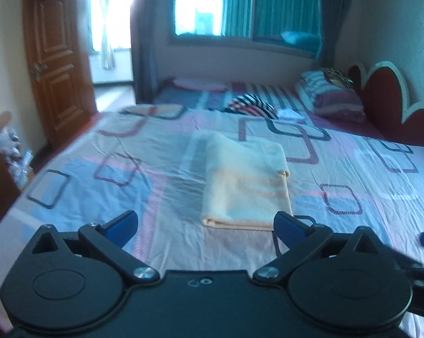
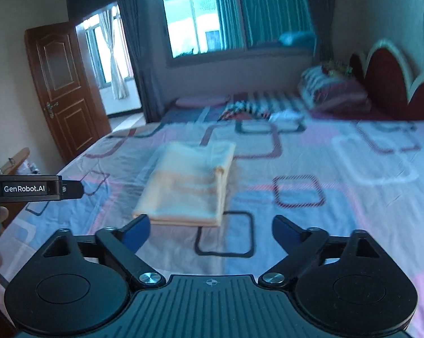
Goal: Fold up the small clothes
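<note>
Left wrist view: a bedroom with a wooden door (image 1: 57, 67) at left, a curtained window (image 1: 240, 5) on the far wall and a red scalloped headboard (image 1: 389, 101) at right. The bed (image 1: 99, 152) carries a sheet printed with rounded squares. A folded cream cloth (image 1: 245, 183) lies near the middle of the bed, a few layers thick. Its long axis runs from the near edge of the bed toward the far edge, with the stacked fold edges facing the camera. A striped garment (image 1: 254, 105) and stacked pillows (image 1: 333, 93) lie toward the far edge. The left gripper (image 1: 205, 222) hangs above the near edge, jaws spread wide, gripping nothing; the cloth's near end sits between its fingertips in the view.

Right wrist view: same room, slightly blurred. The folded cream cloth (image 2: 186, 183) lies left of centre, long axis again near to far. The right gripper (image 2: 212, 229) is spread apart and empty, clear of the cloth. The left gripper's body (image 2: 29, 188) enters from the left.
</note>
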`<action>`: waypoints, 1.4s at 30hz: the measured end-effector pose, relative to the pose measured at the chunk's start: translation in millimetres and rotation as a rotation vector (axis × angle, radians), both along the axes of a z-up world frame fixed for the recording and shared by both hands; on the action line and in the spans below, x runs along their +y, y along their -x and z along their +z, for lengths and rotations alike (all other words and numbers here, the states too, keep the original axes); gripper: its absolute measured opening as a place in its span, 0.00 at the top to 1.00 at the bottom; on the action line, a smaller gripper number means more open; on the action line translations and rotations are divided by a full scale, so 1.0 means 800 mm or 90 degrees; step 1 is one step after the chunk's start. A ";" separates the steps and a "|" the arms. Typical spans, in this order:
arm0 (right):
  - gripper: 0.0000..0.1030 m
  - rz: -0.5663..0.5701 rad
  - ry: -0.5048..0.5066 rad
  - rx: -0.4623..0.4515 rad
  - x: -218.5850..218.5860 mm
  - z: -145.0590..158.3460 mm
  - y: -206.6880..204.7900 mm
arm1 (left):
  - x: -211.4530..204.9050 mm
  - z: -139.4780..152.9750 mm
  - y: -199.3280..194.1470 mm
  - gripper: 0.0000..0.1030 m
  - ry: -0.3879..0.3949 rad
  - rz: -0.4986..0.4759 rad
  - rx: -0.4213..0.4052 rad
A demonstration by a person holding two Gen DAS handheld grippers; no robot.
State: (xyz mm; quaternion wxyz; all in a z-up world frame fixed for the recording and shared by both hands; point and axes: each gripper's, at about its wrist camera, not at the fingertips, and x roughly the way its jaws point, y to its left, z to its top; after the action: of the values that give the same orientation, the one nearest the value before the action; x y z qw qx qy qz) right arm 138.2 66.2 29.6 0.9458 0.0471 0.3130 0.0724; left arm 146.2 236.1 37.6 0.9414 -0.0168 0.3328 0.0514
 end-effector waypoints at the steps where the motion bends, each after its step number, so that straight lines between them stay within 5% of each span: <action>1: 0.03 -0.006 0.012 -0.019 -0.001 0.006 0.013 | -0.005 0.003 0.010 0.01 -0.006 0.000 -0.001; 20: 0.01 0.009 -0.019 -0.098 -0.039 0.053 0.166 | -0.062 0.048 0.165 0.01 -0.020 0.015 -0.042; 42: 0.01 0.003 -0.040 -0.126 -0.058 0.076 0.181 | -0.069 0.055 0.181 0.01 -0.026 0.016 -0.054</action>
State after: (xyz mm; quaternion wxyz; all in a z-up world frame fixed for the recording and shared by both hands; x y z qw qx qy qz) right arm -6.5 20.0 90.3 0.9699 0.0690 0.2159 0.0886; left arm 1.5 180.8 81.8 0.9541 -0.0040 0.2914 0.0696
